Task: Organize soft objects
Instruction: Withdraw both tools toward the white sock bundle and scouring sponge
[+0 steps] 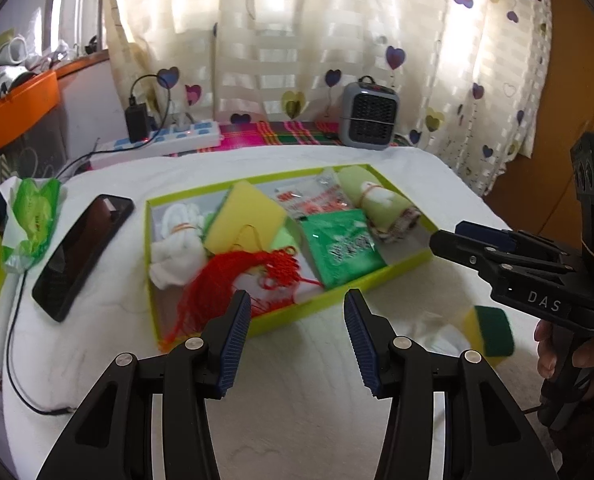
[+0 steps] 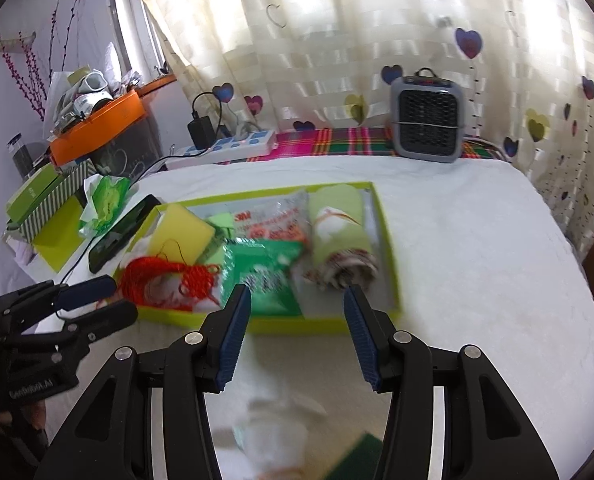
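A shallow green box (image 1: 337, 304) is seen on a white cloth (image 1: 297, 400) that covers the surface. Soft things are packed inside it: a bundle of white cloth (image 1: 177, 248) bound with a rubber band at the left end, a yellow sponge (image 1: 247, 220) beside it, a red tasselled knot (image 1: 233, 280) that hangs over the near wall, a green packet (image 1: 343, 252) in the middle, a clear printed packet (image 1: 317, 198) behind it, and a rolled pale green towel (image 1: 377, 200) at the right end. Outside the box, on the cloth near the right tool (image 1: 463, 236), a yellow and green scouring sponge (image 1: 491, 330) is lying, with something white and blurred beside it. The left tool (image 1: 297, 336) is held over the cloth just before the box, its jaws apart and nothing between them. The right tool's jaws are also apart and empty. A dark phone (image 1: 83, 256) lies left of the box, and a grey heater (image 1: 369, 116) stands behind by the curtain (image 1: 337, 40).
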